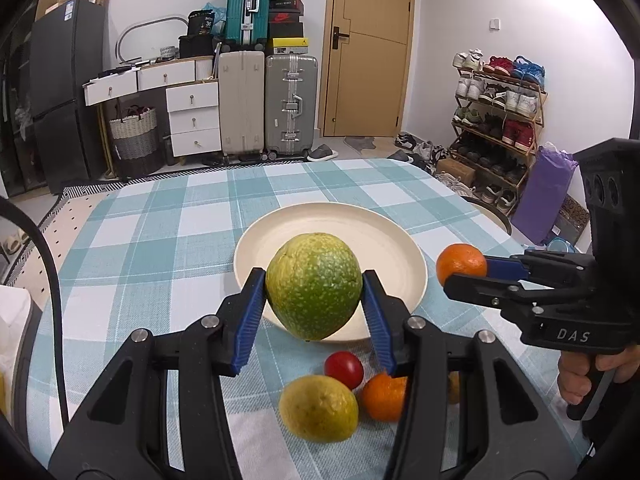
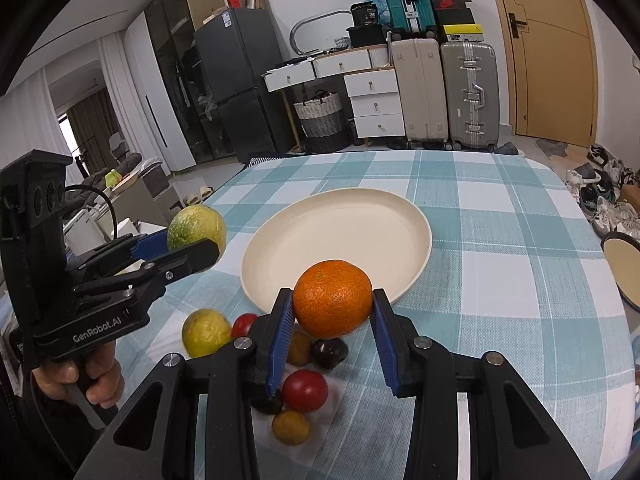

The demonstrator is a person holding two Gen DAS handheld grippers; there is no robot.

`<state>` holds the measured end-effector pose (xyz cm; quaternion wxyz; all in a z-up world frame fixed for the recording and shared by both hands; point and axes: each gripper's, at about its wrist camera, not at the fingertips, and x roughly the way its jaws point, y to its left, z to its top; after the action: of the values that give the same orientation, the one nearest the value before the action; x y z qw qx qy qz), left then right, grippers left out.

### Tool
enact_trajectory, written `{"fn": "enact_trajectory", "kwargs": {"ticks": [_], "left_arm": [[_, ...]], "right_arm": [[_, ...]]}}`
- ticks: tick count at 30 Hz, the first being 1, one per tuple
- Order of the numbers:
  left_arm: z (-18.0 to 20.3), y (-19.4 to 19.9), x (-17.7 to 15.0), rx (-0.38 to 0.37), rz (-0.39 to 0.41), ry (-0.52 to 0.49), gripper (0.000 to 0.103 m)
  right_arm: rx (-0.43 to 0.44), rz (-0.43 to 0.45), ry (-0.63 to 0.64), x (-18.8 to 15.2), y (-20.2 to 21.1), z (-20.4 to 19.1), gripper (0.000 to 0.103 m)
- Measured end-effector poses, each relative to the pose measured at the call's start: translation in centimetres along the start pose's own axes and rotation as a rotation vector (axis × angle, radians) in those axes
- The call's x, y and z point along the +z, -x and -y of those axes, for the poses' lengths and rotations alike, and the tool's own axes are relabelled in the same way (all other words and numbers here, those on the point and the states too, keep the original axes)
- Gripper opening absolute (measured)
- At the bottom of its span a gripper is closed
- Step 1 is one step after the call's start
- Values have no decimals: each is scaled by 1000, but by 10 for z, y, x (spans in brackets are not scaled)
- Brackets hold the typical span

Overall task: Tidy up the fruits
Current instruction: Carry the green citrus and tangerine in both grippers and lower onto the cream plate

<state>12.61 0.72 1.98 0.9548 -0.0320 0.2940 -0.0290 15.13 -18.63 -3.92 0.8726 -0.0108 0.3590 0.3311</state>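
The left gripper (image 1: 314, 292) grips a green citrus fruit (image 1: 314, 286) above the cream plate's (image 1: 384, 236) near rim. The right gripper (image 2: 332, 312) clasps an orange (image 2: 333, 298) beside that plate, with loose fruit lying nearby.

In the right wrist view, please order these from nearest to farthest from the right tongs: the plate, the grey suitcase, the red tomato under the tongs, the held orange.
1. Orange: between the fingers of the right tongs.
2. Red tomato: just below, on the cloth.
3. Plate: ahead, mid-table.
4. Grey suitcase: far back, beside the door.
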Motion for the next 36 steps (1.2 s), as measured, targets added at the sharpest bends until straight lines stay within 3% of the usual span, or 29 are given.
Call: {"fn": "enact_trajectory", "kwargs": {"ticks": [11, 23, 36], "left_arm": [[4, -52, 10, -22, -63, -15, 45], [5, -94, 6, 4, -146, -25, 45], [0, -100, 4, 2, -156, -5, 45]], "right_arm": [[-43, -46, -42, 12, -33, 18, 39], [-71, -85, -44, 16, -52, 28, 39], [-108, -123, 15, 22, -68, 17, 39]]}}
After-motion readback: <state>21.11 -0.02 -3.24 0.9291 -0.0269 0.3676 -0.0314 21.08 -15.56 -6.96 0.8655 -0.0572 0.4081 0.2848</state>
